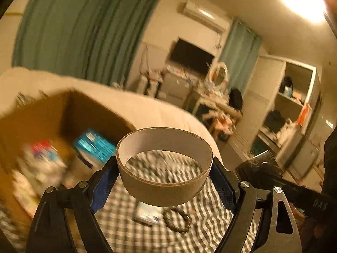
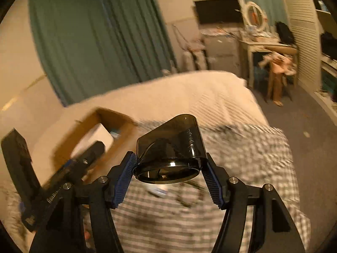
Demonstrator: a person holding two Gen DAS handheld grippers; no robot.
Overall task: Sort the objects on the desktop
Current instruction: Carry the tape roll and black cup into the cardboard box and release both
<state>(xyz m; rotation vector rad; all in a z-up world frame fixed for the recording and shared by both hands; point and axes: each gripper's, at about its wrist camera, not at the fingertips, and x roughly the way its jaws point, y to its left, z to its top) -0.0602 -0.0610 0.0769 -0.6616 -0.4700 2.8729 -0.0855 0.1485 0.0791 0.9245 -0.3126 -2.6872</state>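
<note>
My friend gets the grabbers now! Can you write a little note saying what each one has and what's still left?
Left gripper: shut on the cardboard ring, held in the air.
Right gripper: shut on the dark plastic nozzle, also in the air.
The cardboard box sits to the left on the bed and already holds several items.
Neither held item is in the box yet.
Still lying on the checkered cloth: a white packet and a dark ring.

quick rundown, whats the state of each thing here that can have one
left gripper: shut on the cardboard ring
cardboard ring: held in the air, opening up
right gripper: shut on the dark plastic cap
dark plastic cap: held aloft, tilted
cardboard box: open, things inside
checked cloth: spread flat, small items on it
</note>
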